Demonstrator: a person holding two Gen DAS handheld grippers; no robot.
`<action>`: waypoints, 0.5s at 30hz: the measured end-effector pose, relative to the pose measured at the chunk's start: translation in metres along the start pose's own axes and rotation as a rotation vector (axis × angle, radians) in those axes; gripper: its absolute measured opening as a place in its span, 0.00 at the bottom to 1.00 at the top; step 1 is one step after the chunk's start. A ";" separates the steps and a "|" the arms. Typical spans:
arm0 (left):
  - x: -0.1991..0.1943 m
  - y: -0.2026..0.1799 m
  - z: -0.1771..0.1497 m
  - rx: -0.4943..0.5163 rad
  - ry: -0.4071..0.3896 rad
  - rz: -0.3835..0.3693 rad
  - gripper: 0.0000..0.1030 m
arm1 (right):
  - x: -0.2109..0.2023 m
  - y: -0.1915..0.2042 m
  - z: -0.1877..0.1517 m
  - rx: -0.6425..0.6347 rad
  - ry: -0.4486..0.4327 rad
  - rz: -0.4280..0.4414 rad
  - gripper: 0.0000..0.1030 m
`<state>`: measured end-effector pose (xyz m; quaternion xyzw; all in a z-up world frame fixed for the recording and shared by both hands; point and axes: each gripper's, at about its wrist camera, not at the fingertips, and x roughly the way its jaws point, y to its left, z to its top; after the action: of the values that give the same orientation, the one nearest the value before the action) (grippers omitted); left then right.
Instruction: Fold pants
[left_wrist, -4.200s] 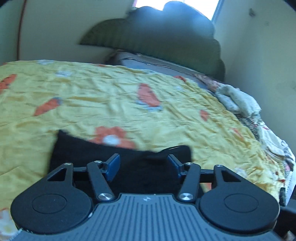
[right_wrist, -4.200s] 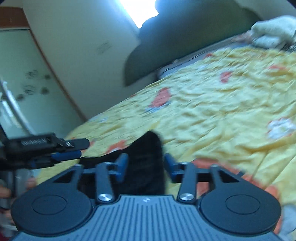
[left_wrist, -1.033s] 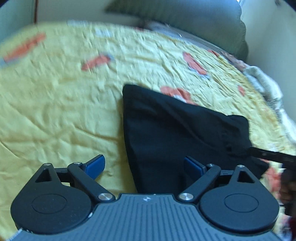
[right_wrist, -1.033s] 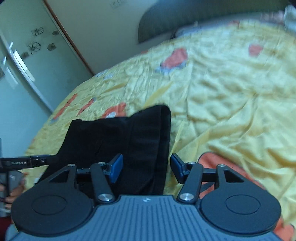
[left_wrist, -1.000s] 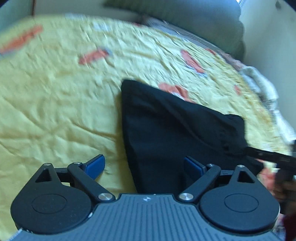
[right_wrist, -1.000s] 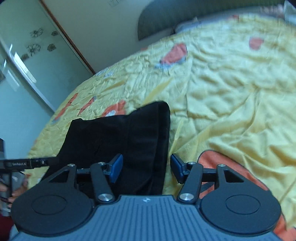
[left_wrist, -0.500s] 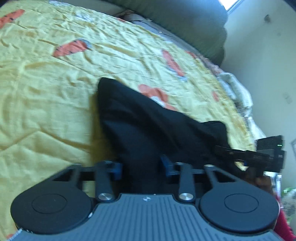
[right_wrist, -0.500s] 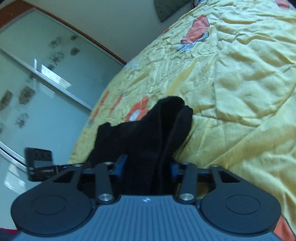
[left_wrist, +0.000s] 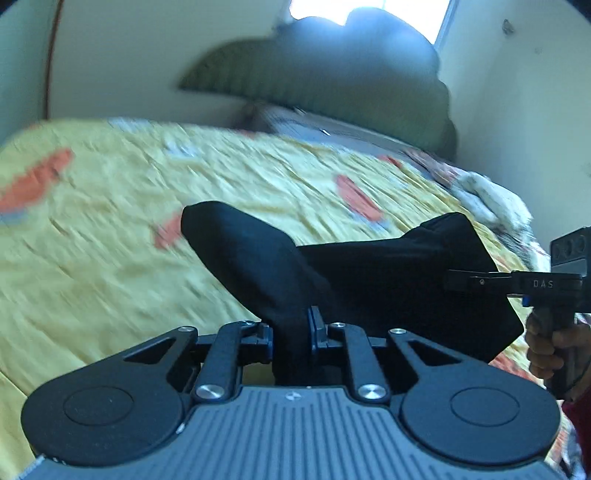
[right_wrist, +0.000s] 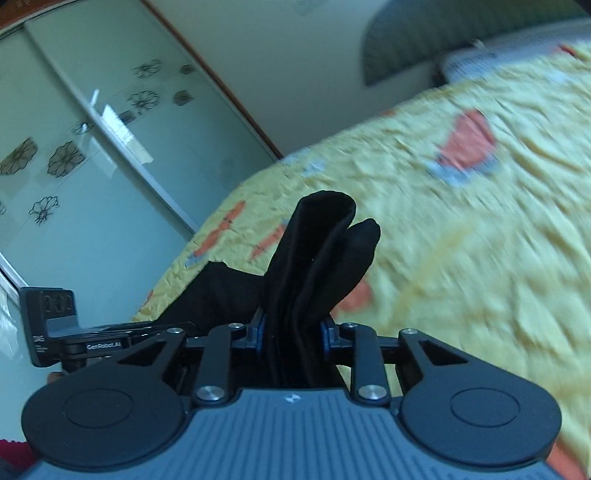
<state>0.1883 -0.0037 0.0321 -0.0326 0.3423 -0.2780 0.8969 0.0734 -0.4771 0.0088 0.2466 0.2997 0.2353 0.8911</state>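
The black pants (left_wrist: 369, 269) are lifted off the yellow bedspread (left_wrist: 110, 229) and hang stretched between both grippers. My left gripper (left_wrist: 291, 332) is shut on one bunched end of the pants. My right gripper (right_wrist: 291, 332) is shut on the other end, where a thick fold of black cloth (right_wrist: 321, 251) sticks up past the fingers. The right gripper also shows at the right edge of the left wrist view (left_wrist: 480, 282), clamped on the cloth. The left gripper shows at the left in the right wrist view (right_wrist: 110, 345).
The bed has a yellow cover with orange patches (right_wrist: 465, 140). Dark green pillows (left_wrist: 332, 81) lie at the head by the wall. A crumpled pale cloth (left_wrist: 491, 199) lies at the bed's right side. Sliding glass wardrobe doors (right_wrist: 74, 147) stand left of the bed.
Both grippers have closed on the pants' near edge and lifted it off the bed. One second ago both were open above the flat pants.
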 end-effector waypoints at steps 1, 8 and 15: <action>0.001 0.006 0.008 0.001 -0.006 0.018 0.18 | 0.010 0.004 0.009 -0.014 -0.008 0.001 0.25; 0.045 0.067 0.039 -0.080 0.062 0.134 0.18 | 0.095 0.002 0.046 0.005 -0.005 -0.022 0.25; 0.067 0.097 0.020 -0.184 0.129 0.147 0.44 | 0.141 -0.020 0.039 0.030 0.104 -0.183 0.53</action>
<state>0.2885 0.0408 -0.0164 -0.0716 0.4248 -0.1805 0.8842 0.2039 -0.4239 -0.0347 0.2193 0.3701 0.1607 0.8883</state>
